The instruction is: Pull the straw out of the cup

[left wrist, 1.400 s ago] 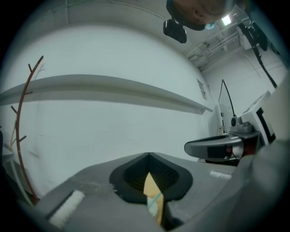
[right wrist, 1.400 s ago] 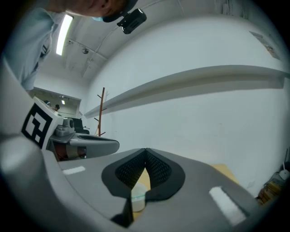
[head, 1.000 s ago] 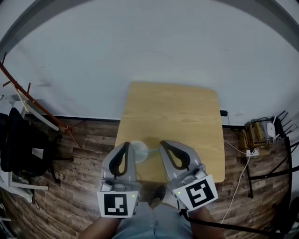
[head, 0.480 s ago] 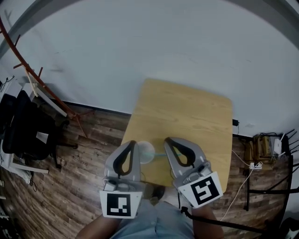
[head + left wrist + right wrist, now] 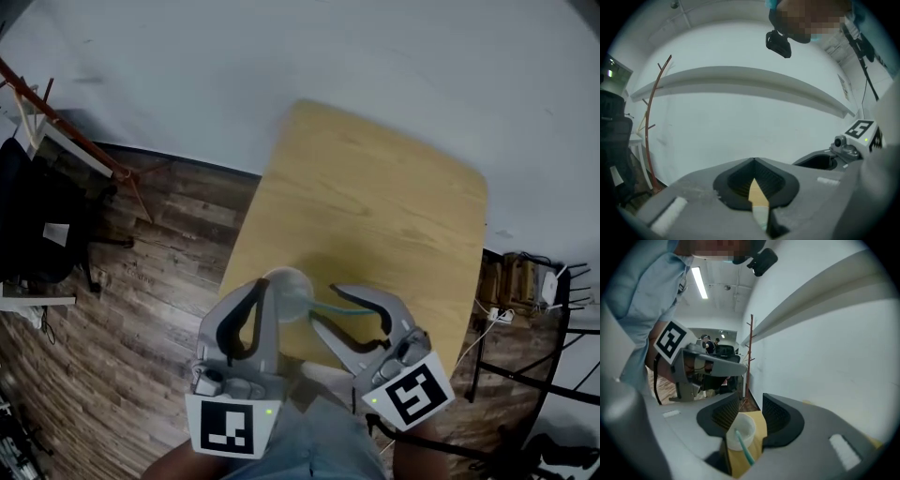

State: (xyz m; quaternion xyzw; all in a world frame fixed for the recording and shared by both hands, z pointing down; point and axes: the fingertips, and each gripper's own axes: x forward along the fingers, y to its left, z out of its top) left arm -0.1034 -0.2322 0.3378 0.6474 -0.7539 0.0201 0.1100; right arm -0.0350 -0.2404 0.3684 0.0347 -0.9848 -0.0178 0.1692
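The right claw [image 5: 751,395] is opening, the teal straw [image 5: 743,446] between its jaws, ungripped; the left claw [image 5: 753,160] is closed. This seems the approach step: next, pinch the straw above the white cup [image 5: 740,426].

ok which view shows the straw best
The right gripper view: the teal straw leans out of the white cup, seen close up between the opening jaws of the right gripper. The head view shows only a short teal strip between cup and right gripper. The left gripper view shows no straw.
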